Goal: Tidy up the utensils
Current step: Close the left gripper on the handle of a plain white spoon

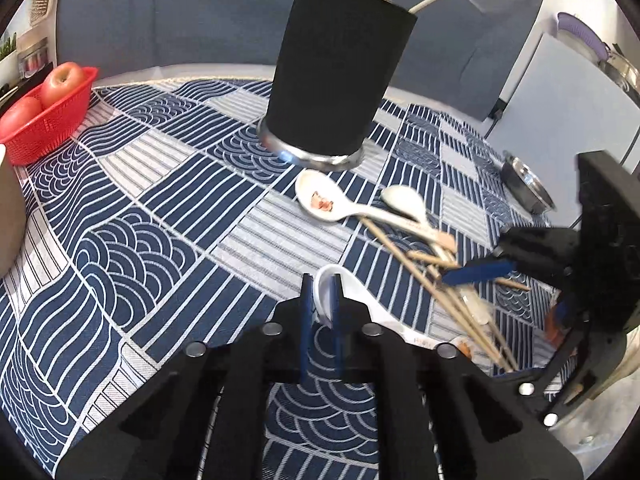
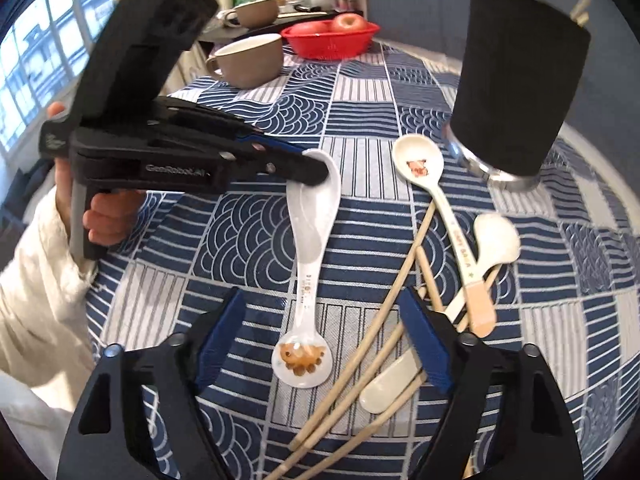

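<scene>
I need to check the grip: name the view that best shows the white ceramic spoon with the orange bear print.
Right wrist view: the whole white ceramic spoon lies visible, left gripper pinching its bowl rim. Left wrist view shows only the bowl between the pads.

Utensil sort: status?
Done: two chopsticks stand in the black holder. In hand: left gripper is shut on the white spoon bowl rim. Left: two spoons and loose chopsticks on the cloth, below the open right gripper.
</scene>
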Tool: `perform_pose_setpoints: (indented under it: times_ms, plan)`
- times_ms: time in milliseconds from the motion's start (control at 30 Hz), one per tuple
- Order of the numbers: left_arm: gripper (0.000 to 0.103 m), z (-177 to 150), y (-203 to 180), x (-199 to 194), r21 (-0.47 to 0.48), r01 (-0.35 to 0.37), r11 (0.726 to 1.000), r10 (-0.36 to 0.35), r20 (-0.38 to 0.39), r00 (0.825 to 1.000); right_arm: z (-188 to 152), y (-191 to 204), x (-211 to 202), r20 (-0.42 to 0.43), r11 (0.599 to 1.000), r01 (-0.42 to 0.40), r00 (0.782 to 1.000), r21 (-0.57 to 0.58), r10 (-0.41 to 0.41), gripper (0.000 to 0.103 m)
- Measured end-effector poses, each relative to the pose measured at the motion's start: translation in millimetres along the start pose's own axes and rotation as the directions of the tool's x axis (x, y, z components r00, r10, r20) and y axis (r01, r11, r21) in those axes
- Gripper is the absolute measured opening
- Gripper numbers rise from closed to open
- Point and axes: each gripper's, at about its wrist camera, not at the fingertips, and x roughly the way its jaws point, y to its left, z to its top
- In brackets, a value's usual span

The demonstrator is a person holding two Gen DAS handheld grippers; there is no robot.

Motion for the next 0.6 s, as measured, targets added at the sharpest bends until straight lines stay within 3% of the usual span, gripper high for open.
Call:
perform_pose_setpoints:
  times_ms: [200, 367, 467, 600]
  plan:
    - [0.007, -0.2, -11.9, -9.6, 0.008, -0.034, 0.999, 0.034, -0.011, 0.999, 2.8, 0.1, 1.8, -0.002, 1.000, -0.014, 1.000, 0.004, 0.014, 0.039]
    - [0.006, 4.5, -23.2, -19.3, 0.007, -0.041, 0.999, 0.041, -0.038, 0.998, 0.9, 2.1, 5.1, -0.015, 0.999, -0.043, 0.999, -0.007, 0.043, 0.033]
    - [0.006, 9.6, -32.1, -27.0, 0.033, -0.064, 0.997, 0.065, -0.029, 0.997, -1.0, 4.0, 5.3, -0.023, 0.997, -0.073, 0.997, -0.009, 0.073, 0.013]
    - [0.006, 13.7, -44.4, -33.4, 0.062, -0.089, 0.994, 0.090, -0.017, 0.996, -3.4, 4.5, 3.4, -0.015, 0.995, -0.103, 0.995, 0.003, 0.103, 0.010]
